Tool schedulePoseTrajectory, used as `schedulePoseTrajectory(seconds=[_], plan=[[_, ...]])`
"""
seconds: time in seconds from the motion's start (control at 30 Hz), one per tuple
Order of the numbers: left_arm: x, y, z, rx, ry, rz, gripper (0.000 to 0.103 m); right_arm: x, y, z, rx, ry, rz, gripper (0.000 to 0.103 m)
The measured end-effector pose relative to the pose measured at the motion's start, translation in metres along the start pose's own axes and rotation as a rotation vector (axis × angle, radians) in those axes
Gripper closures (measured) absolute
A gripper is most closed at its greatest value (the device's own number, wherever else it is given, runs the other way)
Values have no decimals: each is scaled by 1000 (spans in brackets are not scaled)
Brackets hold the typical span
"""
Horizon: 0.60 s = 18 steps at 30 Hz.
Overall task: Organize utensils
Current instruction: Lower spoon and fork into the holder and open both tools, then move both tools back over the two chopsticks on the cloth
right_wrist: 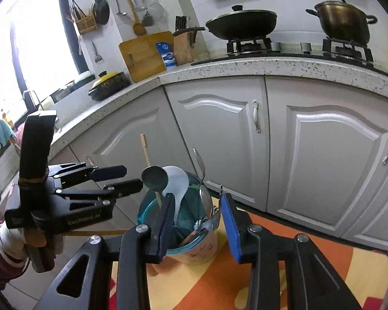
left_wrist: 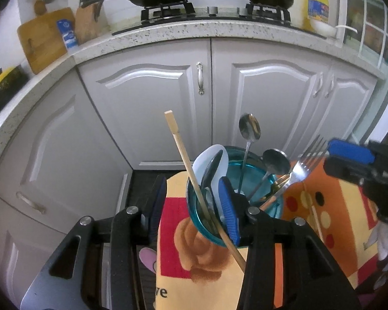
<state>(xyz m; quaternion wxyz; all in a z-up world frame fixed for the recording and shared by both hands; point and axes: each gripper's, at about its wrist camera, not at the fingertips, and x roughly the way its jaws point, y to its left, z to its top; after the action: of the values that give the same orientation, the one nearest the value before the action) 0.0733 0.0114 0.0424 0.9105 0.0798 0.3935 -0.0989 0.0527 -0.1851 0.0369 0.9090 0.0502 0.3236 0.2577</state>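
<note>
A blue glass holder (left_wrist: 258,170) (right_wrist: 152,201) stands on a patterned cloth and holds a wooden chopstick (left_wrist: 183,155), a white ladle (left_wrist: 207,160) (right_wrist: 177,183), metal spoons (left_wrist: 249,126) (right_wrist: 154,179) and a fork (left_wrist: 305,160). My left gripper (left_wrist: 194,204) is open, its right finger down inside the holder's rim, its left finger outside. It also shows in the right wrist view (right_wrist: 124,178). My right gripper (right_wrist: 198,222) is open and empty just above the holder's near side; one blue pad (left_wrist: 349,152) shows beside the fork.
The colourful cloth (left_wrist: 331,206) (right_wrist: 284,266) covers the surface under the holder. Grey cabinet doors (left_wrist: 147,108) stand behind. The worktop (left_wrist: 219,29) above carries a hob with a wok and a pot, a cutting board and a knife block.
</note>
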Motion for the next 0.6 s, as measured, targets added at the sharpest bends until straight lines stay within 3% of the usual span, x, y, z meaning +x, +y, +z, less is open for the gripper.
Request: schedulePoseTrajectory(seconds=[0.37, 0.6], plan=[[-80, -15, 5, -20, -80, -58, 60, -47, 2, -27, 34, 7, -70, 64], [-122, -51, -12, 12, -94, -125, 59, -70, -5, -60, 51, 72, -184, 63]])
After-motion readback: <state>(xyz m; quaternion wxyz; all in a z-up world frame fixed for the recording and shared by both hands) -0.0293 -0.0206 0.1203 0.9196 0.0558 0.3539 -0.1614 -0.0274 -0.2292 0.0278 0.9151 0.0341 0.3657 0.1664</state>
